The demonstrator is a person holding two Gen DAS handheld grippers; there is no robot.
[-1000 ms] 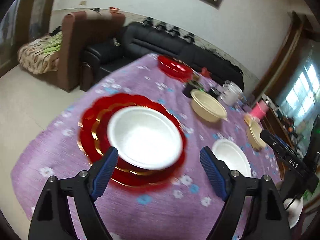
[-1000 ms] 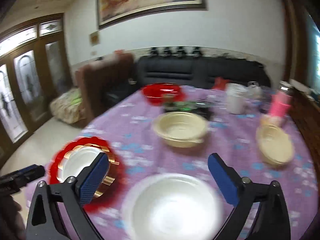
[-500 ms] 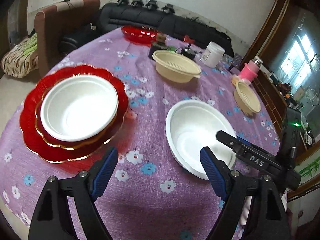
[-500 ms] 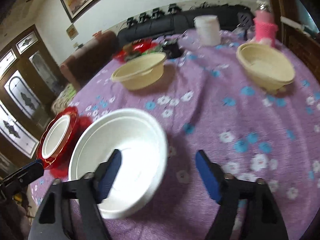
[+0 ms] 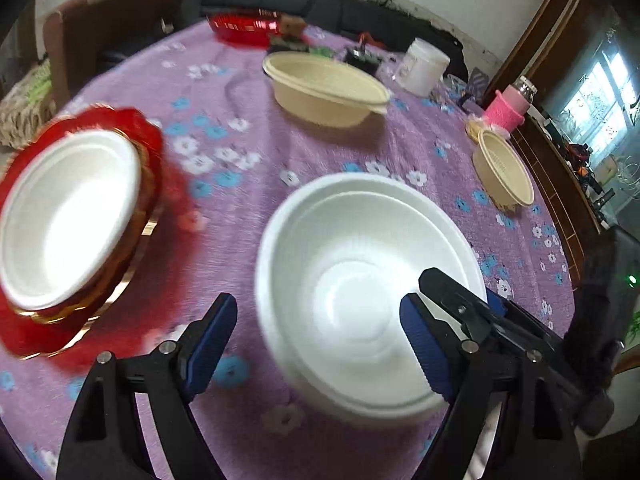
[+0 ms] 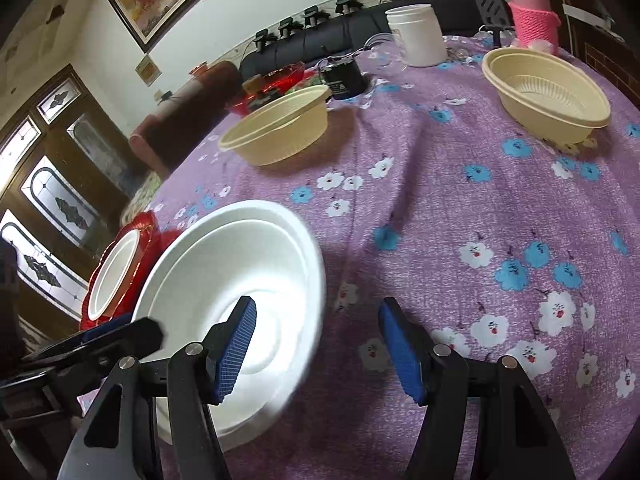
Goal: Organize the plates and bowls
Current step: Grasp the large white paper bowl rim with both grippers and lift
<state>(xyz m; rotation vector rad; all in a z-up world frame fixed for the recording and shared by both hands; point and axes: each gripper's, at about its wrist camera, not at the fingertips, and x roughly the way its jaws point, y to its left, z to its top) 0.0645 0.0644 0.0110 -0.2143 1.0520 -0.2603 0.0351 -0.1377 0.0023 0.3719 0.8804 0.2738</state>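
A loose white bowl (image 5: 360, 292) sits on the purple flowered cloth (image 5: 240, 208) close in front of me. My left gripper (image 5: 316, 304) straddles its left rim, one finger outside and one over the hollow. The jaws are closing and the pads do not press on it. My right gripper (image 6: 316, 306) straddles the right rim of the same white bowl (image 6: 240, 276). Its left finger is inside, its right finger over the cloth, and its jaws are closing without touching. To the left a second white bowl (image 5: 68, 216) rests on stacked red plates (image 5: 154, 144).
Two cream bowls stand further back, one in the middle (image 5: 324, 88) and one at the right (image 5: 504, 172). A red dish (image 5: 244, 26), a white jar (image 5: 424, 66) and a pink-sleeved bottle (image 5: 506, 110) line the far edge. A dark sofa lies beyond.
My left gripper swung right from the red plate stack to the loose white bowl. My right gripper dropped to that bowl's right rim and its jaws narrowed.
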